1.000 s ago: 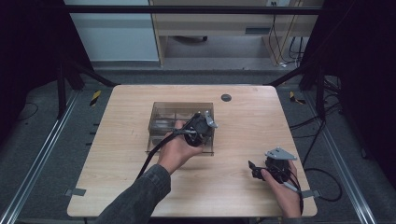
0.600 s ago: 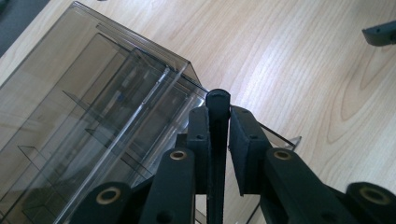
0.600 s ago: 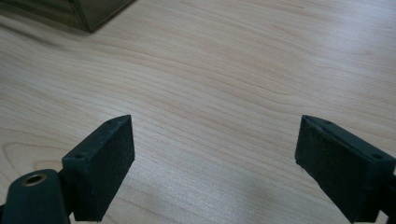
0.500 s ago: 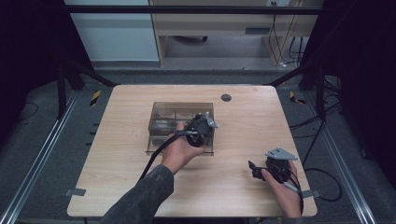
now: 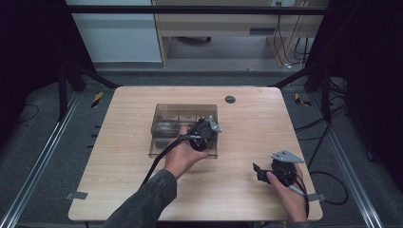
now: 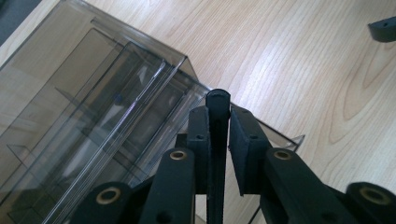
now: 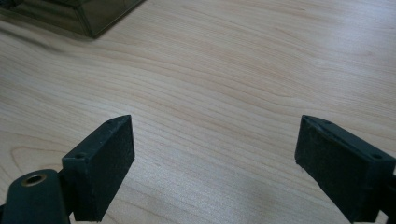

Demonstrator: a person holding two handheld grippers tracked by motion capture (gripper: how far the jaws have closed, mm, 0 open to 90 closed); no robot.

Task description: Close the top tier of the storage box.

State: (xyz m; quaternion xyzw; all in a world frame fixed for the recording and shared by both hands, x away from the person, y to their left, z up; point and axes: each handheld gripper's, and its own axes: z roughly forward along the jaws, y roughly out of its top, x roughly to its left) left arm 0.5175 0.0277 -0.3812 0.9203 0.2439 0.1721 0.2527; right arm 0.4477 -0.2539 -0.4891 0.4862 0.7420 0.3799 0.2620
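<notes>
Between left tongs (image 6: 218,140), drawer handle (image 6: 218,100) stands upright.

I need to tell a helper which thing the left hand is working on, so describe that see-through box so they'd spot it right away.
On the light wooden table, look just behind the middle: the smoky transparent plastic organizer box with inner dividers sits there. The left tool is at its near right corner, jaws closed on a dark upright tab. It is the table's one tinted see-through container; the small dark round disc lies farther back.

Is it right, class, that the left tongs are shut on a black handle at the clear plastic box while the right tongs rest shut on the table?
Not quite. The right tongs stand wide open above the bare table, as the right gripper view shows. The left tongs are indeed shut on the black handle at the clear plastic box.
</notes>
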